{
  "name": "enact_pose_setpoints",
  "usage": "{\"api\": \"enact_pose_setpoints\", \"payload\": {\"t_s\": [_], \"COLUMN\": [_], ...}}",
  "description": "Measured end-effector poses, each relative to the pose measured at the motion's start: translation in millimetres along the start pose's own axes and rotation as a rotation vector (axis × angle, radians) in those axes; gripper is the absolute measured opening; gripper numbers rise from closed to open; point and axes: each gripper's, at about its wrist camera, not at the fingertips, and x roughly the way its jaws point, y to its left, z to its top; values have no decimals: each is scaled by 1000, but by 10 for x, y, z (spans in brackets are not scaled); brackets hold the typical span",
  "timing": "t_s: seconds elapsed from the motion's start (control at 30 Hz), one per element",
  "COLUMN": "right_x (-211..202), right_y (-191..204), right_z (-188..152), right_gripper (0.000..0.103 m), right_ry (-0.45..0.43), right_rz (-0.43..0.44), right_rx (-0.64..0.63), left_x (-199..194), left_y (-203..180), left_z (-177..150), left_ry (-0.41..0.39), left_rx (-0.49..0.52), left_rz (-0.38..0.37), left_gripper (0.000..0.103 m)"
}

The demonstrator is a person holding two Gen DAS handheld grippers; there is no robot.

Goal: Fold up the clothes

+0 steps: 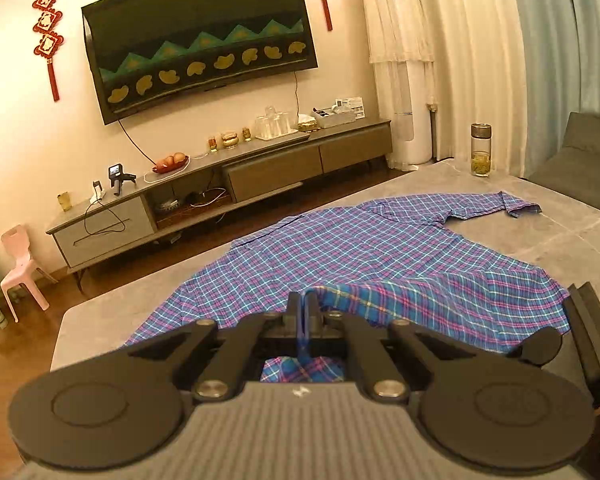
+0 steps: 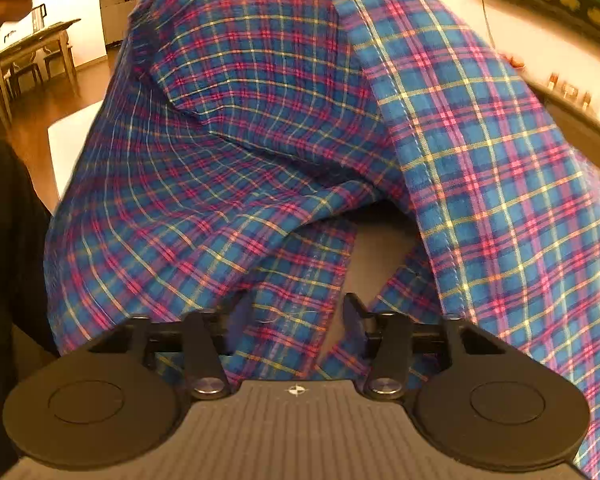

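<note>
A blue, pink and yellow plaid shirt [image 1: 340, 252] lies spread on a grey table [image 1: 540, 236], one short sleeve [image 1: 516, 204] reaching to the far right. My left gripper [image 1: 305, 312] is shut on the shirt's near edge and lifts a fold of it. In the right wrist view the shirt [image 2: 300, 120] drapes up over the whole view. My right gripper [image 2: 296, 312] stands open, with a hem strip of cloth [image 2: 292, 300] lying between its jaws. The right gripper's body [image 1: 584, 332] shows at the left view's right edge.
A glass jar [image 1: 481, 150] stands at the table's far corner. A grey sofa [image 1: 580, 160] lies beyond on the right. A TV cabinet [image 1: 220, 184] and wall TV [image 1: 200, 44] face me across wood floor. A pink child's chair [image 1: 20, 264] stands at left.
</note>
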Motion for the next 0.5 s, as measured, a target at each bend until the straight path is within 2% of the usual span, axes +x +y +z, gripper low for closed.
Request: {"api": "enact_pose_setpoints", "payload": {"t_s": [0.03, 0.1, 0.2, 0.27, 0.33, 0.4, 0.47, 0.5], "right_x": [14, -48, -416, -634, -740, -718, -580, -631], "right_y": [39, 92, 165, 168, 187, 131, 34, -46], "right_z": [15, 26, -30, -140, -278, -383, -444, -454], "right_gripper": [1, 1, 1, 1, 1, 2, 10, 20], "right_ry": [-5, -30, -92, -105, -97, -52, 1, -9], "right_rz": [-12, -28, -23, -54, -83, -88, -28, 1], "right_rx": [-10, 6, 66, 100, 131, 159, 197, 225], "left_x": [1, -14, -55, -62, -36, -15, -44, -88], "left_y": [11, 58, 123, 151, 165, 136, 64, 10], "left_z": [-14, -26, -53, -67, -80, -106, -152, -192], "left_ry": [-2, -8, -21, -24, -18, -10, -1, -4], "left_rx": [-4, -16, -22, -18, -16, 4, 42, 72], "left_rz": [3, 9, 12, 9, -9, -36, -77, -95], "left_gripper": [1, 1, 1, 1, 1, 1, 1, 1]}}
